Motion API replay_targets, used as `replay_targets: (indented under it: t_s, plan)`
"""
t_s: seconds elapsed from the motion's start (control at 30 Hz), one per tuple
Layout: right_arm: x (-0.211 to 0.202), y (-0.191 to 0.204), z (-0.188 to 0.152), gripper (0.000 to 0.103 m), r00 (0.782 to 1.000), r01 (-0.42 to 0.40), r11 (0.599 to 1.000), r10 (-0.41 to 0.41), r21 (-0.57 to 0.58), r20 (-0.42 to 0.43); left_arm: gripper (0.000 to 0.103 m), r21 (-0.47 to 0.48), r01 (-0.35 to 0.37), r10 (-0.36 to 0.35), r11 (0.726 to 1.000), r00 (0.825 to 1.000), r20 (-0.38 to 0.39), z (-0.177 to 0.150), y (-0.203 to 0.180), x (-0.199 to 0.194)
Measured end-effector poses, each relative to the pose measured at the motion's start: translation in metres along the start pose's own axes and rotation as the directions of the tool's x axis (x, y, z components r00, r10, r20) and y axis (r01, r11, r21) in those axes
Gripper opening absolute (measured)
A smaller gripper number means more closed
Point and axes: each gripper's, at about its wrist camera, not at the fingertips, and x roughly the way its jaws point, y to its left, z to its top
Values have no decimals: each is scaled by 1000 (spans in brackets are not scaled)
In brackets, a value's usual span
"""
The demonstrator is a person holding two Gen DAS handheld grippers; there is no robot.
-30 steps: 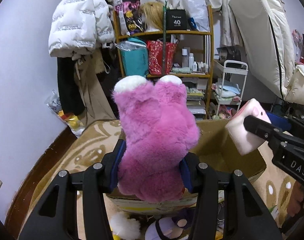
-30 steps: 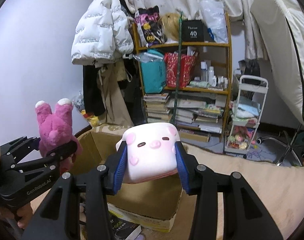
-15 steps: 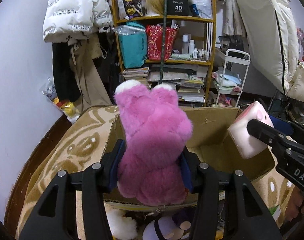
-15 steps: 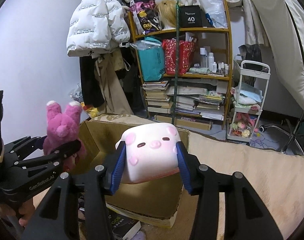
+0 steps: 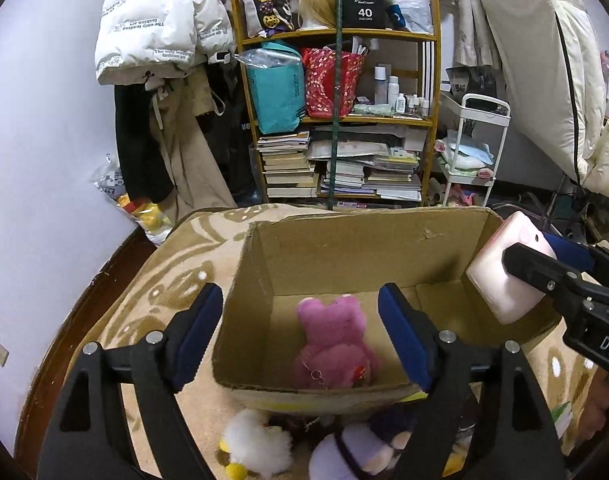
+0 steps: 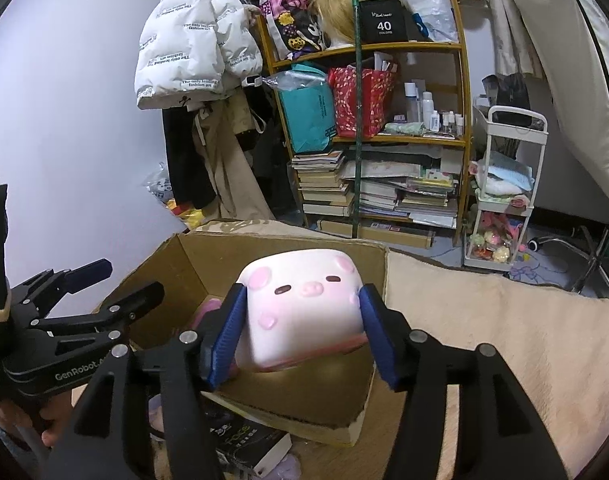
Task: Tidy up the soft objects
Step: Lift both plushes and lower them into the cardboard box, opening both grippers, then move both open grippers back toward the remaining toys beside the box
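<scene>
**Pink bear in the box, pig cube held over its edge**

Left gripper (image 5: 300, 320) hangs above the open brown cardboard box (image 5: 360, 240) with its two blue-padded fingers (image 5: 198, 334) spread wide and nothing between them. Directly below, one fuzzy magenta plush bear (image 5: 330, 348) lies on the box floor, near the front wall, its two rounded ears pointing toward the far wall; a small metal ring shows on its body.

Right gripper (image 6: 302, 336) is closed on one pale pink, cube-shaped pig plush (image 6: 304, 308), its two blue pads pressing the left and right sides of the cube. The pig's face, with two slit eyes, a snout and pink cheeks, is turned toward the camera. From the left wrist view this same plush (image 5: 508, 268) sits at the box's right edge, above the rim.

Outside the box, just in front of its near wall, two more soft toys lie on the beige patterned carpet (image 5: 152, 280): one white fluffy plush with yellow feet (image 5: 256, 448) and one lavender plush (image 5: 360, 452). One dark paperback book (image 6: 248, 444) lies beside the box's near corner in the right wrist view.

Behind the box stands one wooden shelf unit (image 5: 336, 120) crammed with stacked books, one teal bag and one red bag. One white puffer jacket (image 5: 160, 20) hangs to its left, and one white rolling cart (image 5: 472, 152) stands to its right.
</scene>
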Motion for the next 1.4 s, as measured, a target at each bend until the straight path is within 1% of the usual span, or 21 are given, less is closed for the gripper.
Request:
replay_targets:
  t_s: [0.07,0.1,0.17,0.23,0.3,0.33,0.37,0.57,0.87,1.17,1.23,1.4]
  plan:
    - [-3,0,0,65,1000,-7,1000,7,4,6,85,-6,-2,2,1000,1000,-6,-1,3,-1]
    - [-5,0,0,70,1000,-9,1000,9,6,13,85,-9,-4,4,1000,1000,-6,-1,4,-2]
    - [-9,2,1,76,1000,-7,1000,7,4,28,87,-12,-10,10,1000,1000,-7,-1,6,-4]
    - [-14,4,3,80,999,-2,1000,2,0,38,88,-14,-13,13,1000,1000,-11,-3,8,-7]
    - [-19,5,3,91,999,0,1000,0,-3,45,91,-17,-17,17,1000,1000,-18,-4,9,-9]
    - [-22,5,2,93,999,3,1000,-3,1,51,94,-19,-19,19,1000,1000,-20,-5,10,-11]
    - [-24,5,3,94,999,4,1000,-4,7,53,95,-22,-22,22,1000,1000,-19,-6,11,-13]
    - [-37,3,0,99,999,-2,999,0,41,48,96,-39,-13,12,999,1000,-29,-13,19,-30]
    - [-71,1,-7,99,998,20,998,-24,60,54,97,-19,-47,46,999,998,-45,-25,22,-54]
    - [-107,-8,-23,99,998,49,995,-52,92,35,97,-47,-40,37,998,997,-63,-35,28,-76]
    - [-111,-9,-25,99,998,52,993,-55,102,30,97,-41,-25,22,999,997,-75,-38,27,-80]
    - [-122,-9,-32,99,998,63,993,-64,103,2,97,-10,-24,23,1000,997,-71,-44,22,-92]
